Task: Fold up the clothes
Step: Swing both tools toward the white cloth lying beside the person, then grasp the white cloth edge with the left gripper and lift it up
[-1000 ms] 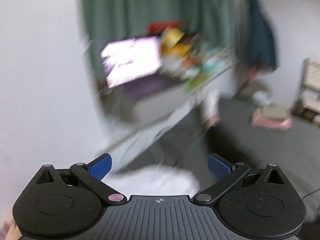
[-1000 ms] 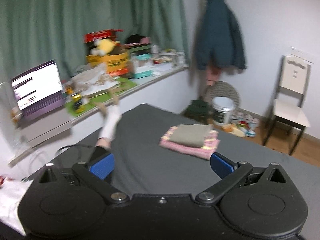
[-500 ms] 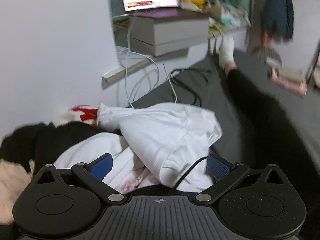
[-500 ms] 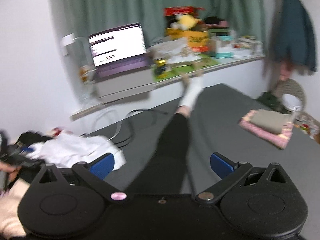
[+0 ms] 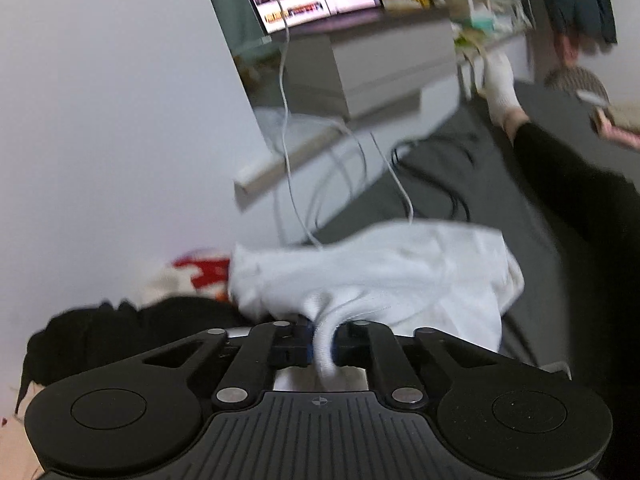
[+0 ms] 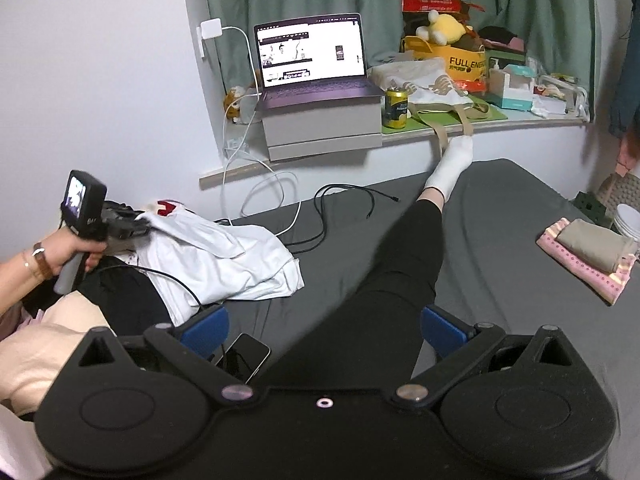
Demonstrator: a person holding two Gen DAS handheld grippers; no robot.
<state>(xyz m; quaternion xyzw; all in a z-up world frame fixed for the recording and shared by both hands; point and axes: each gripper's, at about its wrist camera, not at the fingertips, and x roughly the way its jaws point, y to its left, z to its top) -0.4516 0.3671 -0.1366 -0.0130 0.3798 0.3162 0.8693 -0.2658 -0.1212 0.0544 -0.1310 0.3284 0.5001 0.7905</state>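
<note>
— White cotton, by the look of it: the white garment [image 6: 224,256] lies crumpled on the dark grey mattress [image 6: 500,216], toward its left edge, just under the window ledge [image 6: 520,124]. How will it handle?

— Soft and light, I'd judge. It sags and bunches wherever it isn't held, so it won't keep a shape by itself. Not slippery or fragile, but thin enough that a pinch may catch two layers at once.

— And the grip?

— The left gripper [image 5: 322,344] has its jaws closed on a gathered ridge of the cloth; a ribbed band, perhaps a hem or cuff, runs between the blue pads [image 5: 306,342]. The right gripper [image 6: 324,330] hangs with its jaws spread wide and nothing between them, above the person's outstretched leg [image 6: 400,256].

— Is that a good place to hold?

— A seamed edge is the firmer part, so it should bear a pull better than the middle of a panel. To spread it flat, a second hold on another edge or corner would likely be needed. A black cable [image 6: 172,280] lies across the cloth and could drag along.

— Anything folded already?

— A stack of folded clothes [image 6: 588,252] sits near the mattress's right edge, well apart from the white one, which is unfolded.
</note>
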